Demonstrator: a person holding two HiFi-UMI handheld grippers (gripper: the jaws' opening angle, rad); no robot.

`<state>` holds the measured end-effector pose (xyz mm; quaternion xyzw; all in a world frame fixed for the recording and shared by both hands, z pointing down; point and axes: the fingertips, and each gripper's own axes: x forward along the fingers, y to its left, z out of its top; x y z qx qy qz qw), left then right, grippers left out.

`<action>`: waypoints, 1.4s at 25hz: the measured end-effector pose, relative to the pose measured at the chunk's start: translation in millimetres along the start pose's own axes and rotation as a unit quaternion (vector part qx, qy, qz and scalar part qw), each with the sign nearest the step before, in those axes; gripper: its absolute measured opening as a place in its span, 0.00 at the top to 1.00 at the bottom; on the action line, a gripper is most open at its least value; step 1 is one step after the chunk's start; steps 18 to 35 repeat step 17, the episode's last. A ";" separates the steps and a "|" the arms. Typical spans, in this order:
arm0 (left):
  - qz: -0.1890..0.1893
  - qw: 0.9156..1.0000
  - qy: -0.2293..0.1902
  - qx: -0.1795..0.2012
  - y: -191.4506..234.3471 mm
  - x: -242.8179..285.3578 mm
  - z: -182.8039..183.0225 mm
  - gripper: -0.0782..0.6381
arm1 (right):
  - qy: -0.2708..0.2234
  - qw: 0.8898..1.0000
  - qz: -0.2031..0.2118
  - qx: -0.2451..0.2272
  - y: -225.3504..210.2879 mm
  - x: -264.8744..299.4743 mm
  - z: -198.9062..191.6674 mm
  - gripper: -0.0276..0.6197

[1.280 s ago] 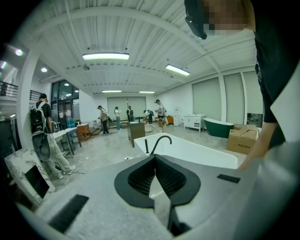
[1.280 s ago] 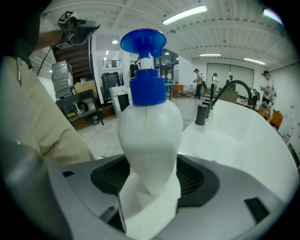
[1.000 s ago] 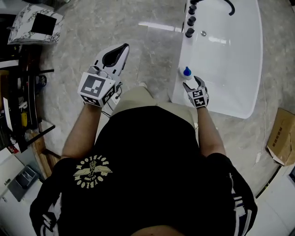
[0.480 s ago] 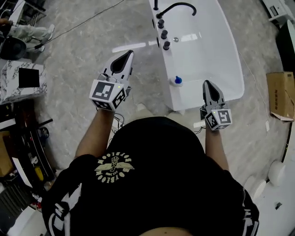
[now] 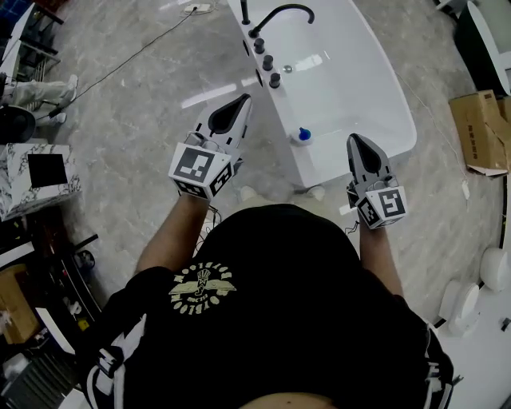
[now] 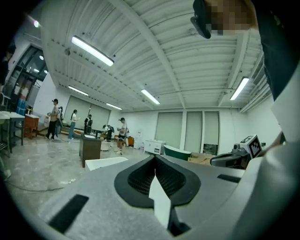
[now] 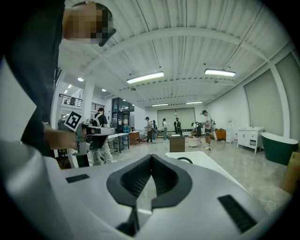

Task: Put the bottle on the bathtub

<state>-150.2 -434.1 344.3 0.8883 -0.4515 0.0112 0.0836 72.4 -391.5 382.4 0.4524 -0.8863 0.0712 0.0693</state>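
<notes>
A small clear bottle with a blue cap (image 5: pixel 302 136) stands upright on the near rim of the white bathtub (image 5: pixel 397 112), and neither gripper touches it. My right gripper (image 5: pixel 355 140) hovers to the right of the bottle over the tub's near end, jaws shut and empty. My left gripper (image 5: pixel 241 101) is held over the floor to the left of the tub, also shut with nothing in it. Both gripper views look level across a large hall. The closed right gripper (image 7: pixel 151 157) and the closed left gripper (image 6: pixel 154 157) hold nothing. The bottle is outside both gripper views.
A black faucet (image 5: pixel 279 12) and three black knobs (image 5: pixel 267 62) sit on the tub's far left rim. A cardboard box (image 5: pixel 479 132) lies on the floor at the right, a marble-patterned box (image 5: pixel 44 174) at the left. Several people stand far off in the hall.
The right gripper has left the bottle on the tub rim, risen away to the right, and its jaws have shut. The left gripper has lifted and shifted toward the tub.
</notes>
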 end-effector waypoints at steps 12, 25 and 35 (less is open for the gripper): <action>0.066 0.998 -0.002 0.002 -39.7 -17.2 1.8 0.88 | -0.027 0.999 0.033 0.005 -26.9 -32.6 15.6 0.94; 0.076 0.997 -0.004 0.014 -88.0 5.1 10.0 0.88 | -0.051 0.997 0.055 -0.002 -59.0 -59.3 31.9 0.94; 0.076 0.997 -0.004 0.014 -88.0 5.1 10.0 0.88 | -0.051 0.997 0.055 -0.002 -59.0 -59.3 31.9 0.94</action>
